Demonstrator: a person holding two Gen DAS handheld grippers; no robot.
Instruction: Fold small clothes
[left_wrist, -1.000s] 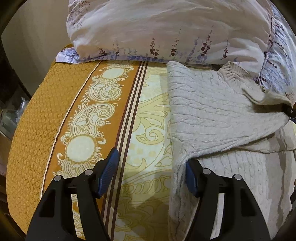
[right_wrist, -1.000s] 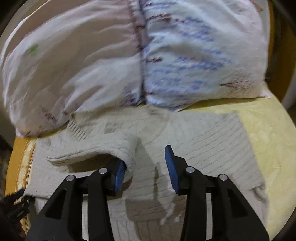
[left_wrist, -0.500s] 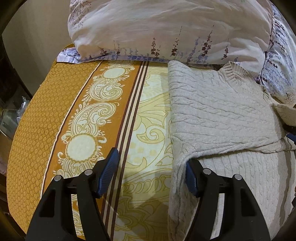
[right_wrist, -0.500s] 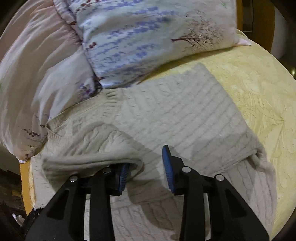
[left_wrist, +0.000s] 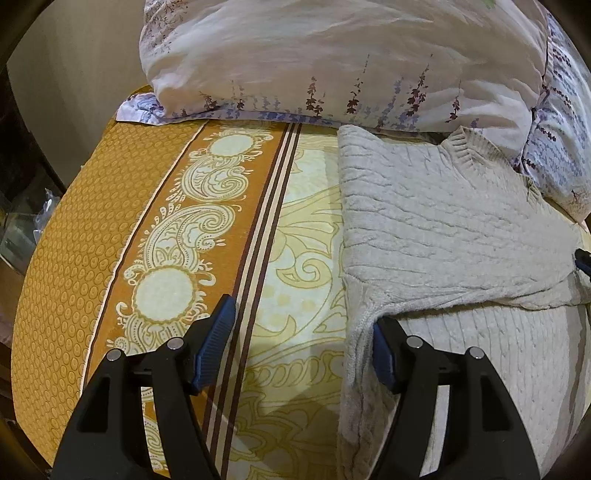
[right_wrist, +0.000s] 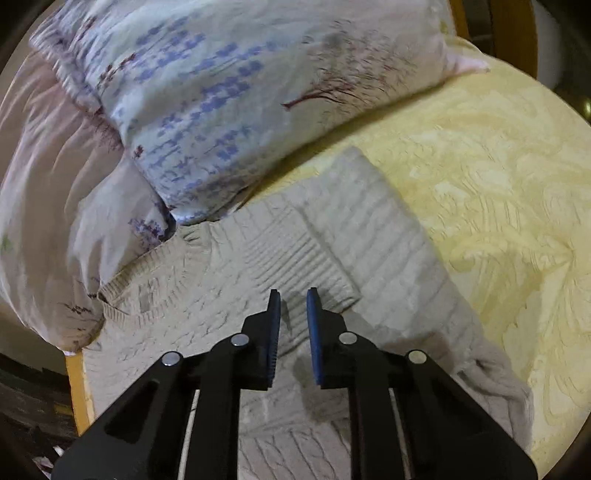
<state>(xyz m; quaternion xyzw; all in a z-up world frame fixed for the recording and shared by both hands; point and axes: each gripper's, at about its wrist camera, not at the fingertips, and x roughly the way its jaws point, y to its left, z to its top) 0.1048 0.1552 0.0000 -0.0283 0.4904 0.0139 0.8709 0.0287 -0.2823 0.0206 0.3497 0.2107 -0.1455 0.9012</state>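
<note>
A beige cable-knit sweater (left_wrist: 443, 236) lies flat on the bed, both sleeves folded in over its body. My left gripper (left_wrist: 303, 343) is open and empty, its right finger (left_wrist: 382, 354) at the sweater's left edge where the folded sleeve begins. In the right wrist view the sweater (right_wrist: 332, 251) lies below the pillows, with a sleeve cuff (right_wrist: 306, 254) laid across the chest. My right gripper (right_wrist: 293, 314) hovers over it with the jaws narrowed to a small gap and nothing between them. Its tip shows at the left wrist view's right edge (left_wrist: 583, 258).
Two floral pillows (left_wrist: 332, 59) (right_wrist: 229, 85) lie at the head of the bed, touching the sweater's collar. The bedsheet has an orange paisley border (left_wrist: 129, 229) on the left and a pale yellow field (right_wrist: 498, 192) on the right. The bed's edge (right_wrist: 79, 376) is at the left.
My right gripper let go of the sleeve, which now lies folded across the chest, then narrowed its jaws and swung right. The left gripper stayed put.
</note>
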